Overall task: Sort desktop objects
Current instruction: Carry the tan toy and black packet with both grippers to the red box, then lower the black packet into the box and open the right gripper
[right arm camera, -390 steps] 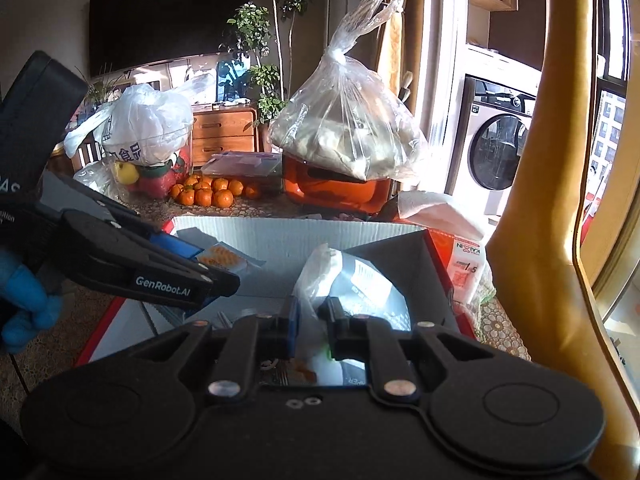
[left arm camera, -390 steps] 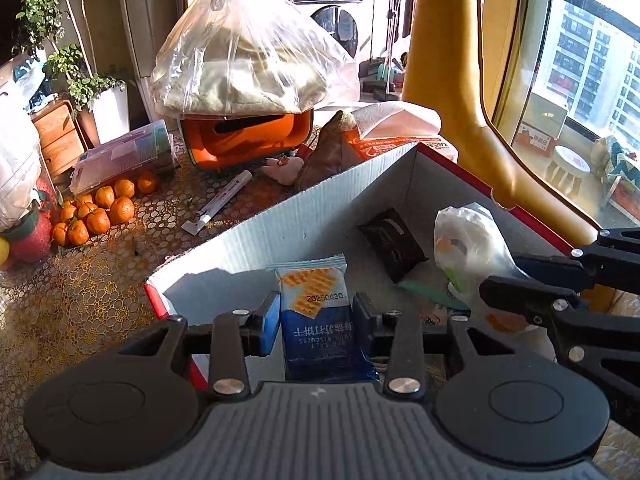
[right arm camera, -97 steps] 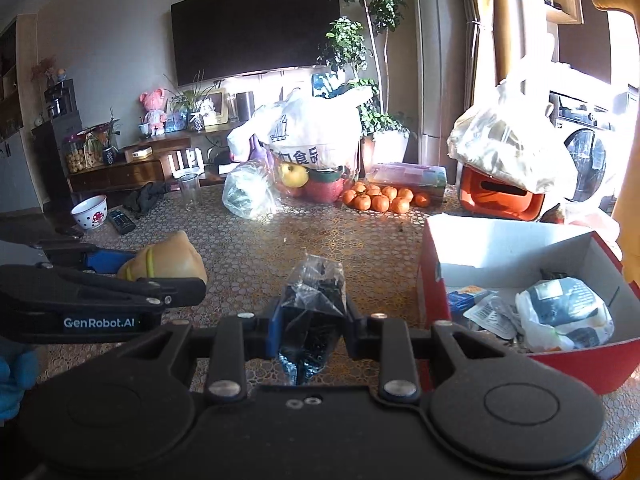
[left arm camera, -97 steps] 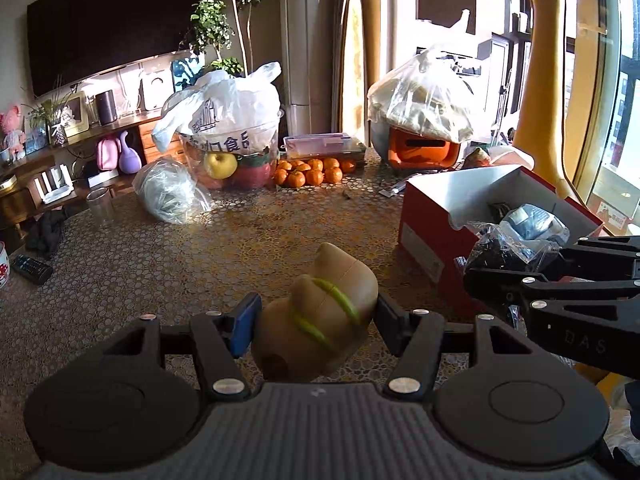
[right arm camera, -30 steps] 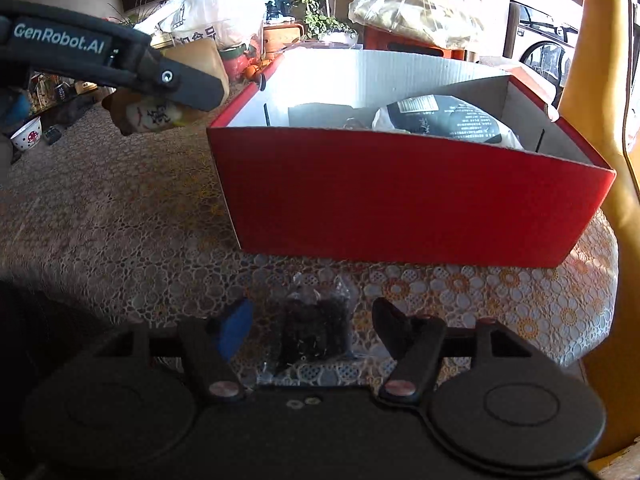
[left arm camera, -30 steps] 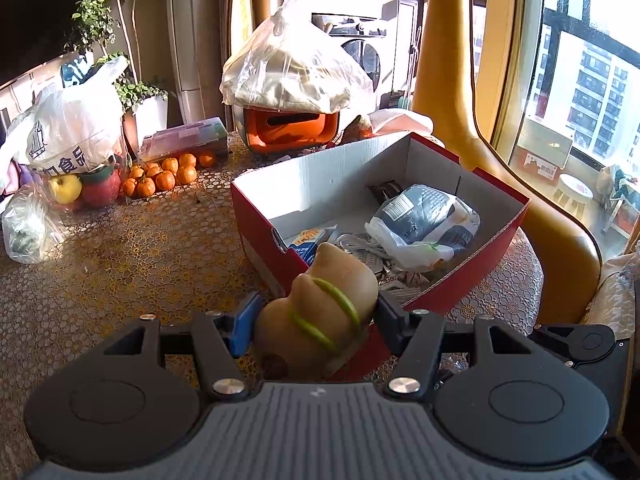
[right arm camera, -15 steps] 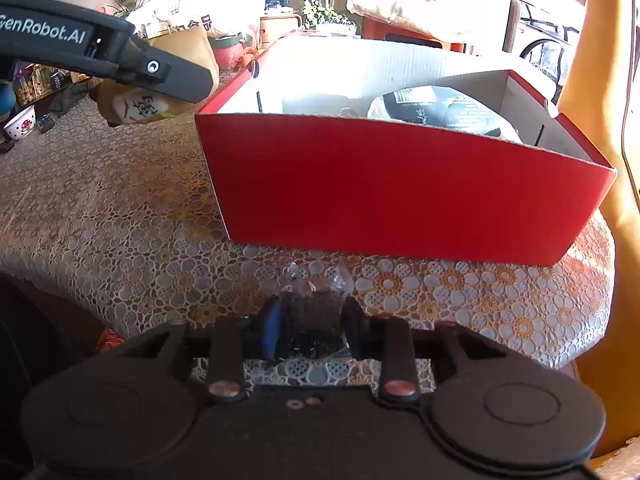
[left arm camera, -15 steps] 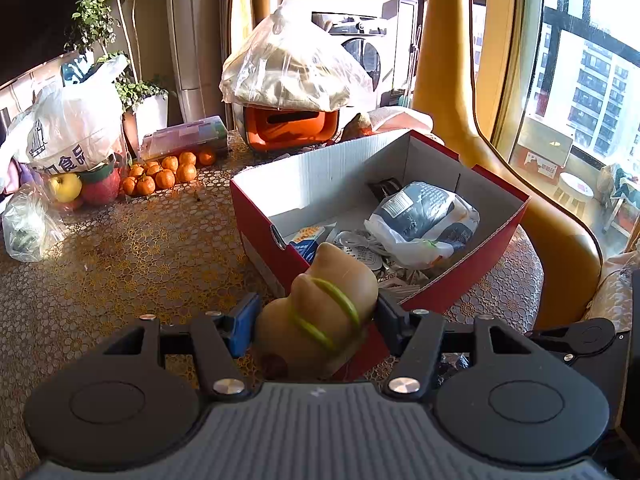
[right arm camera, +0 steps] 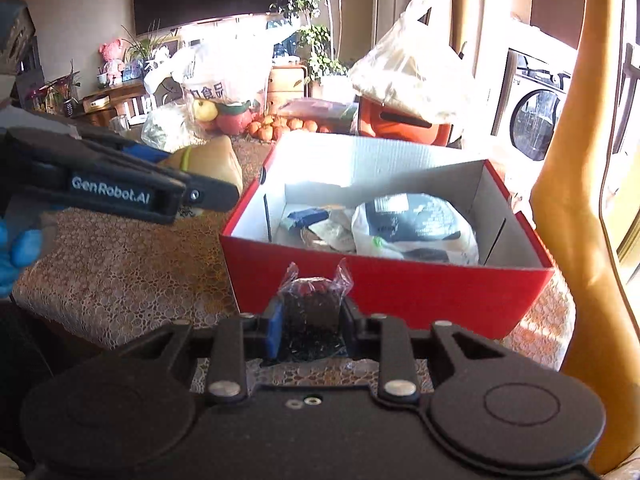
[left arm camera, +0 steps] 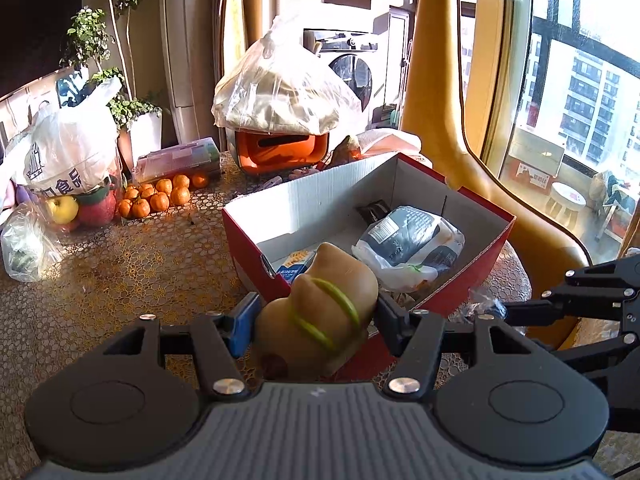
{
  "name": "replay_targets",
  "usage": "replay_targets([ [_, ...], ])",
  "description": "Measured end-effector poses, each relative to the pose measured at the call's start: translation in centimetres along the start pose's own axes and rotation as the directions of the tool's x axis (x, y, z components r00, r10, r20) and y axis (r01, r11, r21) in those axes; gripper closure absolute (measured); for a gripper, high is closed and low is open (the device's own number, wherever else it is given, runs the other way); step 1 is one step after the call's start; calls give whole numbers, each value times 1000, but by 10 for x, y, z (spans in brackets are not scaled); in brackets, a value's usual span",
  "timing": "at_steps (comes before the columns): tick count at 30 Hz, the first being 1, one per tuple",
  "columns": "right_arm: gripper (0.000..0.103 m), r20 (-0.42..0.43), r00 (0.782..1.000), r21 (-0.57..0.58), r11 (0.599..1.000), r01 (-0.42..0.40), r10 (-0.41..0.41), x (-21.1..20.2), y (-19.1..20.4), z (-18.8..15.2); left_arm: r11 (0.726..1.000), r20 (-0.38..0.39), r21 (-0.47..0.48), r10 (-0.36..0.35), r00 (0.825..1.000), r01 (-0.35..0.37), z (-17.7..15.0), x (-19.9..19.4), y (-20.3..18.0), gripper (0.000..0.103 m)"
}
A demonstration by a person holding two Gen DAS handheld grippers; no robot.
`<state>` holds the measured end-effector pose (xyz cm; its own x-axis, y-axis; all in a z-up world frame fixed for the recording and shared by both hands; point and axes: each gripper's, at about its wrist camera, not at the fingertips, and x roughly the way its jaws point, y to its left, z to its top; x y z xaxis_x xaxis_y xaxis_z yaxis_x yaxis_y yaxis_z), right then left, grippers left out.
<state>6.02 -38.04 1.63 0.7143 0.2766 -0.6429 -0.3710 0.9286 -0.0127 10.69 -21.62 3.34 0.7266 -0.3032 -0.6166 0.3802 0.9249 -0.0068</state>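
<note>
The red box (right arm camera: 384,292) stands at the tabletop's window-side edge, open top up, its long axis running across the right wrist view. The right gripper (right arm camera: 310,320) is clamped on a small clear packet (right arm camera: 312,304) of dark bits, held just in front of the box's near wall and about level with its rim; the box lies straight ahead, so this hand is the nearer one and needs only to go forward over the wall. The left gripper (left arm camera: 316,320) is clamped on a tan toy (left arm camera: 320,316) banded in green, held off the box's near left corner, with the opening ahead and to its right.

A second ago the packet lay on the tablecloth (right arm camera: 120,272) between spread jaws and the camera sat low against the box's wall; now the jaws grip it, it is off the cloth, and the contents of the box show over the rim. The left gripper's hold on the toy is unchanged.
</note>
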Motion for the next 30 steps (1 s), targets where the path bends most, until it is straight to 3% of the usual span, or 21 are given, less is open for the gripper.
replay_targets([
  [7, 75, 52, 998, -10, 1000, 22, -21, -10, -19, 31, 999, 8, 34, -7, 1000, 7, 13, 5, -6, 43],
  [15, 75, 63, 997, 0, 999, 52, -52, 9, -42, 53, 994, -48, 107, -18, 999, 23, 32, 38, -15, 43],
  [22, 74, 42, 998, 48, 998, 46, -48, 39, -65, 74, 985, -110, 170, -18, 994, 37, 48, 73, -22, 43],
  [30, 74, -13, 998, 61, 996, 65, -64, 89, -80, 95, 968, -221, 245, 2, 975, 54, 55, 122, -29, 43],
])
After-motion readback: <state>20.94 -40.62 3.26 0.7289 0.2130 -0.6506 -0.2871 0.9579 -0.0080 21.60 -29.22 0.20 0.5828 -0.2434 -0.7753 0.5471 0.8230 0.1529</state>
